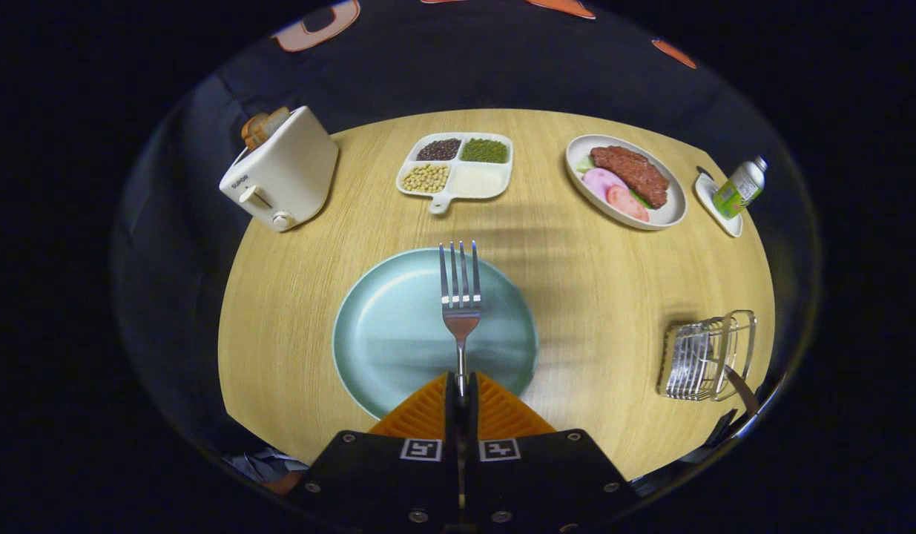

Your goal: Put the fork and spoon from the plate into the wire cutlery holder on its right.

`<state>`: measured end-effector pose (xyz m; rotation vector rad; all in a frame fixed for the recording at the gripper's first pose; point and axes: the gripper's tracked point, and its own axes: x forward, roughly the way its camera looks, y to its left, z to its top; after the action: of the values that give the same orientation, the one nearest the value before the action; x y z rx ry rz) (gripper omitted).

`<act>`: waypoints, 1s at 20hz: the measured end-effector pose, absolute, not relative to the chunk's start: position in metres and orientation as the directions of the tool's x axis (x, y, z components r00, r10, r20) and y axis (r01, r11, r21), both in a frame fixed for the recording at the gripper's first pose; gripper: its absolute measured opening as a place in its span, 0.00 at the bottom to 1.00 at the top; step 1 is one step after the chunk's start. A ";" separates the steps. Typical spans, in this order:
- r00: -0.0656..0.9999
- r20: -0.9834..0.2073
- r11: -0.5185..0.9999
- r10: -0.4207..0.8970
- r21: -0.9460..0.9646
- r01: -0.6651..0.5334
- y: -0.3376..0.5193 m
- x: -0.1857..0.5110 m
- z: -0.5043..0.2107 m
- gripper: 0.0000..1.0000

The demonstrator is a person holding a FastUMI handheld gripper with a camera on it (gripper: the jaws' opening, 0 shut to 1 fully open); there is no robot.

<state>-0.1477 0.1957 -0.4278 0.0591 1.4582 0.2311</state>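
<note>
Closed orange ribbed claw [461, 393] nearest the lens, both fingers [426, 412] pressed on the slim handle of a polished steel fork [461, 300]. Fork held straight ahead, tines pointing away, hanging over the round pale-blue plate [387, 334]; apparently lifted off it, though contact hard to rule out. No spoon lying on the plate; something dark and blade-like leaning at the near rim of the chrome wire cutlery holder [706, 356], possibly a handle, too unclear to call. Holder standing well to the right of the plate, near the bench edge. Fork judged light, stiff and slick: thin polished metal, likely to pivot or slide between the pads if swung fast, so a firm hold on the handle and a slow carry seem wise, then a tip-down into the wire basket. Grip looks centred low on the handle, leaving the heavier tine end far out in front. Round light-wood bench [591, 297] beneath, carrying a cream toaster [283, 174] with bread in it, a white four-part dish [458, 169] of beans and grains, an oval white plate of meat [628, 182], and a small bottle [739, 187] on a saucer. Dark cloth booth wall behind.
</note>
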 end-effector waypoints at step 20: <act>0.121 -0.991 0.986 0.064 0.082 0.148 -0.003 -0.182 -0.400 0.04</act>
<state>-0.1819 -0.0032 -0.4004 0.1753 1.4507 -0.0622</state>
